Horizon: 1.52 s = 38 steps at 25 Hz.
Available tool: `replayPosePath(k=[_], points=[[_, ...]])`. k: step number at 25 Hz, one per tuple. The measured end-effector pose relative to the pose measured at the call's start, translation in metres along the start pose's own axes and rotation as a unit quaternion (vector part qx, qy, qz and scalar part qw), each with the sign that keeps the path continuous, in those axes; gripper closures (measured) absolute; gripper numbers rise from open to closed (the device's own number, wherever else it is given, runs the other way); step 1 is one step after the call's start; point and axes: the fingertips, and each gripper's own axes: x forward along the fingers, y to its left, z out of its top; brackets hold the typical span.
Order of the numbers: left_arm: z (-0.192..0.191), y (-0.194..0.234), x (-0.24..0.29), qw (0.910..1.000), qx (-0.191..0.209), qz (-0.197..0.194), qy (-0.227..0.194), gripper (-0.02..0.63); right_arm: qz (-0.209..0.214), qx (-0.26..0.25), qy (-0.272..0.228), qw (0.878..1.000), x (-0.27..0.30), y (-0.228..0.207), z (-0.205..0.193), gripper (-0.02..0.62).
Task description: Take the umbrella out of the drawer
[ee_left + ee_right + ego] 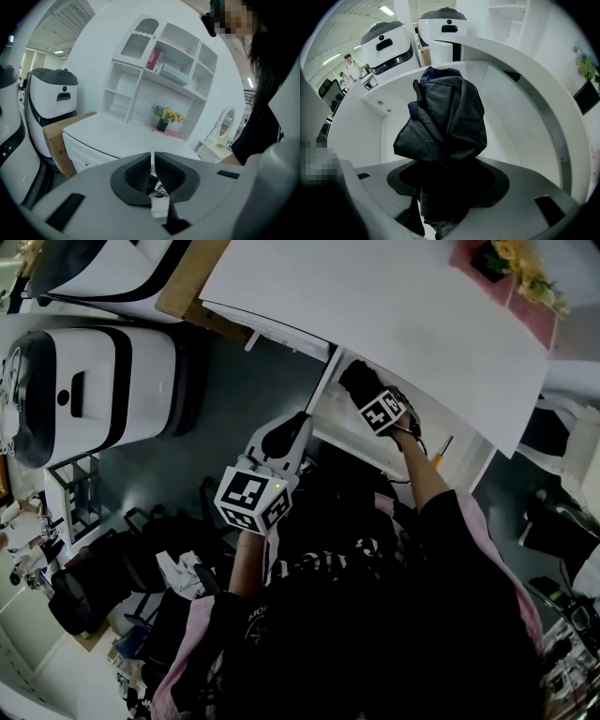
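A dark, folded umbrella stands up out of the open white drawer. My right gripper points steeply down into the drawer, its jaws spread wide and open, and the umbrella's lower part fills the gap between them. In the head view the umbrella shows as a black bundle just beyond my right gripper, inside the drawer under the desk's edge. My left gripper hovers at the drawer's front panel. In its own view my left gripper is shut, with nothing seen between the pads.
The white desk top carries a flower pot and a shelf unit. A cardboard box and white robots stand to the desk's left. Bags and clutter lie on the floor at lower left.
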Motion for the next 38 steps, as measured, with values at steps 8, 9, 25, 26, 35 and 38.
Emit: replayPosePath(k=[8, 9, 25, 26, 35, 38], points=[[0.004, 0.004, -0.021, 0.9999, 0.007, -0.003, -0.013, 0.575, 0.009, 0.046, -0.057, 0.997, -0.062, 0.013, 0.017, 0.324], [0.004, 0.003, -0.024, 0.9998, 0.01, -0.004, -0.014, 0.575, 0.009, 0.047, -0.063, 0.997, -0.071, 0.015, 0.019, 0.324], [-0.01, -0.017, -0.099, 0.9957, 0.046, -0.073, -0.035, 0.575, -0.037, 0.163, -0.235, 0.957, -0.252, 0.094, 0.054, 0.324], [-0.011, -0.02, -0.105, 0.9949, 0.05, -0.079, -0.036, 0.575, -0.04, 0.173, -0.246, 0.953, -0.263, 0.101, 0.052, 0.324], [-0.038, -0.038, -0.166, 0.9894, 0.061, -0.124, -0.045, 0.575, -0.071, 0.246, -0.303, 0.918, -0.321, 0.178, 0.016, 0.324], [-0.05, -0.04, -0.181, 0.9885, 0.057, -0.135, -0.038, 0.575, -0.074, 0.259, -0.305, 0.913, -0.328, 0.201, 0.007, 0.324]])
